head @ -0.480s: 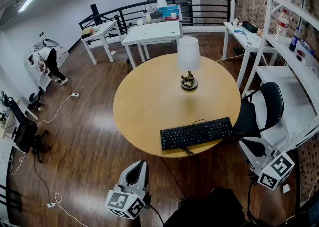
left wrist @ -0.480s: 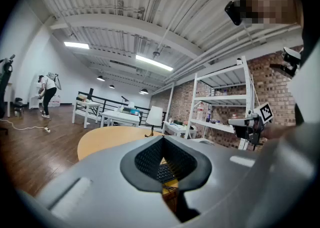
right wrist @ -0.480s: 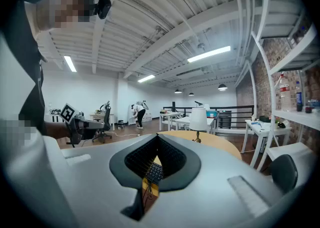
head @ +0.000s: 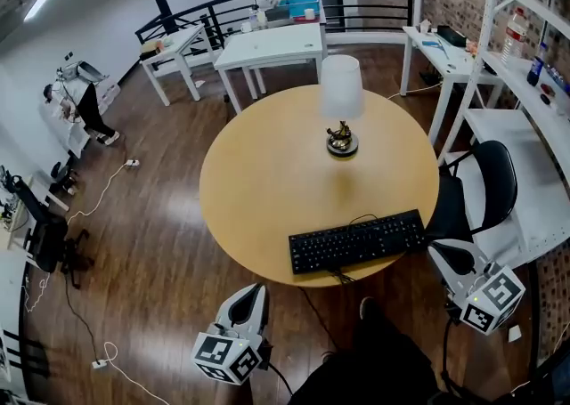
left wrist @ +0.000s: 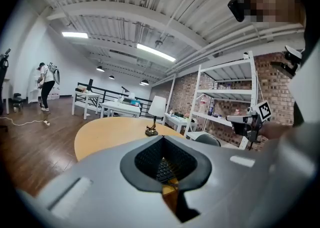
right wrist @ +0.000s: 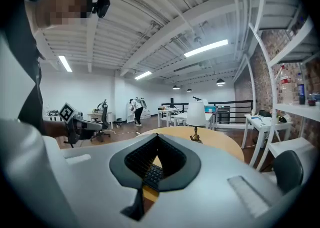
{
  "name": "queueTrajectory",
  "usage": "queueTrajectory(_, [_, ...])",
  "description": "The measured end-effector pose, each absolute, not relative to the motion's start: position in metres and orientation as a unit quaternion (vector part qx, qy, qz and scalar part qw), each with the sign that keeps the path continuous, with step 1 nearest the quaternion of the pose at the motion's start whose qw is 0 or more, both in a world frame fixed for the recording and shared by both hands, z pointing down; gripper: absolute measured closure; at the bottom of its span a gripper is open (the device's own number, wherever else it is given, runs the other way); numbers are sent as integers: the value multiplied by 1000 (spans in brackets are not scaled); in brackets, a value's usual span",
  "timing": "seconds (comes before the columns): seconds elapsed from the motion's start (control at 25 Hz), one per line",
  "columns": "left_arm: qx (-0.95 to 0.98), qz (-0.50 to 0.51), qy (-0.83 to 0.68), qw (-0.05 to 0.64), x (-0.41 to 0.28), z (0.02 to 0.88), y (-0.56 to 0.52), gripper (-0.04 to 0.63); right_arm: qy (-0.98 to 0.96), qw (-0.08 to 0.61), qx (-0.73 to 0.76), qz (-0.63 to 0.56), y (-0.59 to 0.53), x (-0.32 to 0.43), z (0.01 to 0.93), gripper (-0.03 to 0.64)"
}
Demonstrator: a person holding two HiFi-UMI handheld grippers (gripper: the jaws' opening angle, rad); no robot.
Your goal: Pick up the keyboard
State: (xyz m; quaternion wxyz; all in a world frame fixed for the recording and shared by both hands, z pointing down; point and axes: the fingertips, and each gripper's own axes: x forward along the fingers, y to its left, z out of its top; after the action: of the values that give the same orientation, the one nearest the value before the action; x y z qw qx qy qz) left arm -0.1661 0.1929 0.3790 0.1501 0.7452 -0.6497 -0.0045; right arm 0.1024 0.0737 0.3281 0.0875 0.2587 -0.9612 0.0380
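A black keyboard (head: 356, 241) lies along the near edge of the round wooden table (head: 258, 181), with its cable looping behind it. My left gripper (head: 252, 291) hangs off the table, below and to the left of the keyboard, jaws shut and empty. My right gripper (head: 438, 254) is just past the keyboard's right end, also shut and empty. In the left gripper view the keyboard (left wrist: 162, 170) shows through the gap behind the closed left gripper (left wrist: 163, 138). The right gripper view shows the keyboard (right wrist: 152, 175) the same way behind the shut right gripper (right wrist: 157, 136).
A table lamp (head: 341, 105) with a white shade stands at the table's far middle. A black chair (head: 485, 185) sits at the table's right, beside a white shelf unit (head: 534, 127). White tables (head: 272, 47) stand behind. A person (head: 85, 109) is far left.
Both grippers keep their places by the table's near edge. The head view has shifted slightly, and a shoe now shows on the floor under the keyboard.
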Motion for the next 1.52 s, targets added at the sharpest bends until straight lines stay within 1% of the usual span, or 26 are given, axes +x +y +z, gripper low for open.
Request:
queueTrajectory(0.04, [746,0,-649,149,-165,377,184,595,-960,101,258,26,63,100,332,614])
queueTrajectory(0.16, [753,25,-642,146,-158,384,154,564,-964,128,233,-2,36,90,346,614])
queueTrajectory(0.24, [750,38,-643,150,-157,390,129,559,-969,122,215,1,14,86,347,614])
queueTrajectory(0.44, [731,28,-660,173,-159,394,71,549,-974,119,191,9,-47,89,349,614])
queueTrajectory(0.6, [715,61,-671,186,-160,413,34,549,-976,98,190,44,-91,102,359,614])
queueTrajectory(0.72, [715,56,-666,206,-162,429,12,545,-975,89,193,62,-116,105,362,614])
queueTrajectory(0.92, [723,54,-643,247,-196,468,11,545,-964,82,241,78,-124,91,368,614])
queueTrajectory(1.04, [740,57,-622,250,-220,480,13,536,-949,77,290,101,-119,87,368,614])
queueTrajectory(1.12, [746,56,-612,257,-235,487,12,535,-939,81,317,107,-114,87,368,614])
queueTrajectory(1.24, [745,57,-600,285,-256,506,10,535,-925,93,353,105,-111,85,372,614])
queueTrajectory(1.4, [780,50,-537,317,-252,525,-2,535,-908,93,384,137,-117,91,392,614])
queueTrajectory(1.48, [782,41,-517,345,-246,534,-4,491,-901,99,389,165,-122,97,415,613])
queueTrajectory(1.52, [775,46,-521,355,-248,541,-6,485,-897,106,390,177,-125,101,429,599])
